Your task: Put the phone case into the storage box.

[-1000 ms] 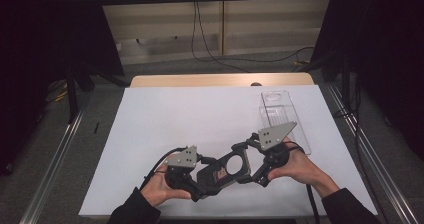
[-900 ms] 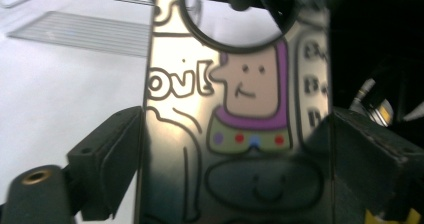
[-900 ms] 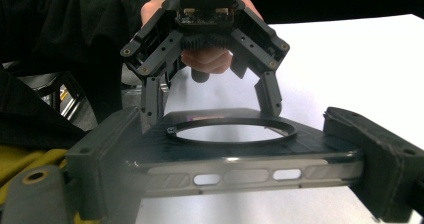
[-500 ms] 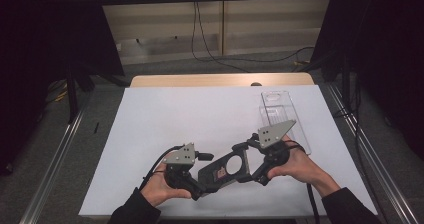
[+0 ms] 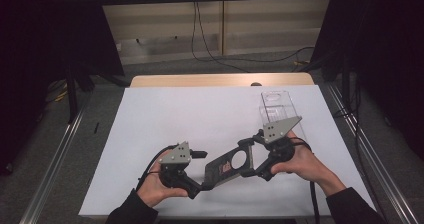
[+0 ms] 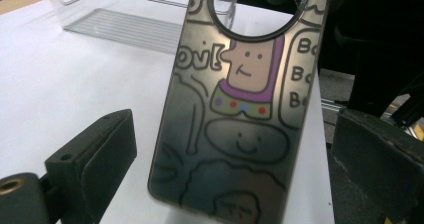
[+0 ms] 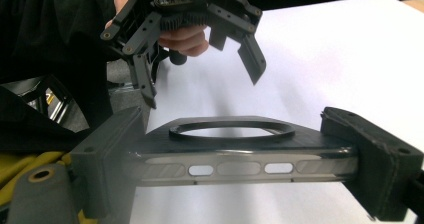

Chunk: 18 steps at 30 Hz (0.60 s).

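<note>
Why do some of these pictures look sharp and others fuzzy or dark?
High view: the white table is bright, the surroundings nearly black. Left gripper view: the phone case is fairly sharp, its near jaws soft. Right gripper view: the case edge is sharp, the near left jaw hazy, the left gripper beyond slightly soft.

Both grippers are black with 2 blocky jaws, grey three-cornered top plates, black cables; dark sleeves.

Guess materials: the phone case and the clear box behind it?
Phone case: likely hard plastic or TPU, semi-gloss; light sheens across the printed cartoons, and the rim looks metallic-grey with cutouts. Clear box: transparent rigid plastic, probably acrylic; see-through walls, bright edges. Right claw clamps the case; left claw is open.
</note>
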Each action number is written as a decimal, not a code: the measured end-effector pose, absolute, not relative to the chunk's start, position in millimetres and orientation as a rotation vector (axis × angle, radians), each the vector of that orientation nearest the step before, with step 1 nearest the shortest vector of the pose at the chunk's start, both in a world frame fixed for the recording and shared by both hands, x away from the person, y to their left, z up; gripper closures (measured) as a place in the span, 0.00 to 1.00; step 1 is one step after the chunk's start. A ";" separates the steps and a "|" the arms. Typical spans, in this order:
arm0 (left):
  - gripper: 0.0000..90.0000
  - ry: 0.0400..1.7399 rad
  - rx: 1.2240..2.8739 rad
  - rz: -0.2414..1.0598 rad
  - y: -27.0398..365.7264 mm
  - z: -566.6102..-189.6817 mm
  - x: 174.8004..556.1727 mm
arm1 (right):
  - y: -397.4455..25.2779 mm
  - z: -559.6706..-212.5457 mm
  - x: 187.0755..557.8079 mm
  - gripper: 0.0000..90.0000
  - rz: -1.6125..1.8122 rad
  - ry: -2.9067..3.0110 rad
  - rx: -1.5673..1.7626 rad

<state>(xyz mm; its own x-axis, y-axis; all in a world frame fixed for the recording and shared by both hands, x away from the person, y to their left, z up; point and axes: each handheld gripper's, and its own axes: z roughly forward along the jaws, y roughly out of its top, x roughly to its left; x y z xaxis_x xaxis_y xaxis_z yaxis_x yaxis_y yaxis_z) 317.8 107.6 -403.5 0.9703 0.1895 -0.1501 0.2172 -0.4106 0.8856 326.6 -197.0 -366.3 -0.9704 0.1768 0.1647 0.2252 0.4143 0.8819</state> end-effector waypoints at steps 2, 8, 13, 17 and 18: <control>0.04 0.313 2.005 -0.005 111.2 -402.9 317.0 | -198.8 -364.7 327.5 0.13 -1.652 -2.608 -0.401; 0.03 0.389 1.990 0.060 122.8 -405.4 317.7 | -205.0 -361.2 331.8 0.13 -1.683 -2.612 -0.492; 0.03 0.449 1.965 0.114 133.6 -406.0 319.3 | -207.0 -361.0 332.9 0.13 -1.680 -2.619 -0.529; 0.03 0.486 1.936 0.164 141.8 -407.3 317.1 | -208.0 -360.9 333.8 0.13 -1.681 -2.621 -0.551; 0.03 0.496 1.935 0.188 144.0 -407.7 315.9 | -208.2 -361.0 334.0 0.13 -1.682 -2.619 -0.564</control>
